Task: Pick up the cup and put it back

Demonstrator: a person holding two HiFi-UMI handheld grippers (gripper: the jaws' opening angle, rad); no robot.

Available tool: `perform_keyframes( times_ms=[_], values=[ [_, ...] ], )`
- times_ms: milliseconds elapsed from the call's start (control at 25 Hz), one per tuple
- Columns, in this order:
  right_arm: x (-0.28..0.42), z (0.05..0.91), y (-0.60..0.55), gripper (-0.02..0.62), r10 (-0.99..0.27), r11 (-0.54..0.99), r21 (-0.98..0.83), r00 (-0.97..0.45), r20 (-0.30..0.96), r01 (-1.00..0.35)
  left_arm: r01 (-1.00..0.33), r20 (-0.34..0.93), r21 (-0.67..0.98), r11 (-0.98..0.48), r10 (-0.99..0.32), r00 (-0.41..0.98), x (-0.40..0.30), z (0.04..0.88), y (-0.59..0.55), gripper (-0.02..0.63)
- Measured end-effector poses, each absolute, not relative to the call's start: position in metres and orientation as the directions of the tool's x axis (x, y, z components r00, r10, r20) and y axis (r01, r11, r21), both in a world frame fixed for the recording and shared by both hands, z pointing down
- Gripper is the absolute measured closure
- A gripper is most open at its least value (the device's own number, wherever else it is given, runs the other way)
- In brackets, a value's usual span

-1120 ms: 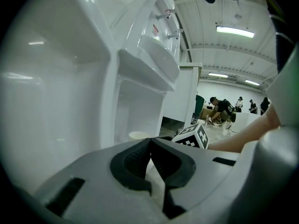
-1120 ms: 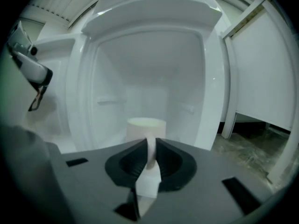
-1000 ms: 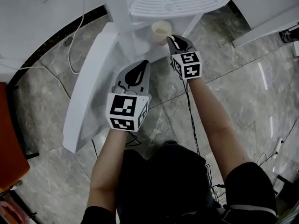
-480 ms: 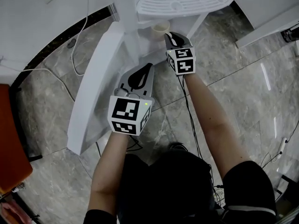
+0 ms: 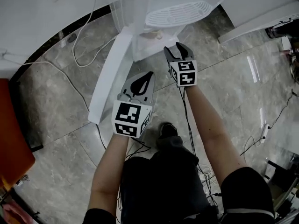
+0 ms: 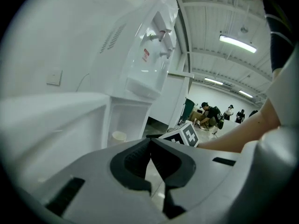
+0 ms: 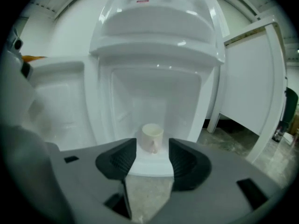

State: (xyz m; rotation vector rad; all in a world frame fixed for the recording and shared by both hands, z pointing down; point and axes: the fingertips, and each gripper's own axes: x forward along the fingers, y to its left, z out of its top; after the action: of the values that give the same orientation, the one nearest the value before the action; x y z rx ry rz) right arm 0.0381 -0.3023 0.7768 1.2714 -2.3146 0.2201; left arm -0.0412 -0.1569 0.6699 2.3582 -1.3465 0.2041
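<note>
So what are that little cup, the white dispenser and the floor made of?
Cup: pale cream, matte, thin rim; probably paper or plastic, hard to tell. Dispenser: glossy white moulded plastic, by its sheen and rounded edges. Floor: polished grey stone or tile, veined and mirroring the lights.

- Water dispenser [image 7: 159,31]: stands on the floor [image 5: 224,78], by the wall.
- Compartment [image 7: 154,94]: low in the dispenser, under the drip tray [image 5: 180,13]. Its door [image 5: 110,78] is swung open to the left.
- Cup [image 7: 152,136]: upright on the compartment's base.
- Right gripper [image 7: 153,149]: before the compartment mouth, fingers opening with nothing between them, the cup just beyond.
- Left gripper [image 5: 140,80]: left of the right gripper and nearer the person, beside the door, fingers together.
- Cable [image 5: 77,55]: on the floor left of the door.
</note>
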Motion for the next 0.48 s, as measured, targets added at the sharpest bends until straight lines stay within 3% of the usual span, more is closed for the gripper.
perform_keyframes(
  times_ms=[320, 480],
  values=[
    [0.049, 0.632, -0.243, 0.4, -0.765, 0.506, 0.004, -0.447, 0.463, -0.862, -0.861, 0.337, 0.263, -0.436, -0.794, 0.505, -0.055, 0.543, -0.122, 0.597],
    [0.053, 0.562, -0.219, 0.451, -0.759, 0.503, -0.025, -0.456, 0.464, -0.864, -0.874, 0.343, 0.269, -0.404, -0.808, 0.479, -0.075, 0.482, -0.108, 0.597]
  ],
)
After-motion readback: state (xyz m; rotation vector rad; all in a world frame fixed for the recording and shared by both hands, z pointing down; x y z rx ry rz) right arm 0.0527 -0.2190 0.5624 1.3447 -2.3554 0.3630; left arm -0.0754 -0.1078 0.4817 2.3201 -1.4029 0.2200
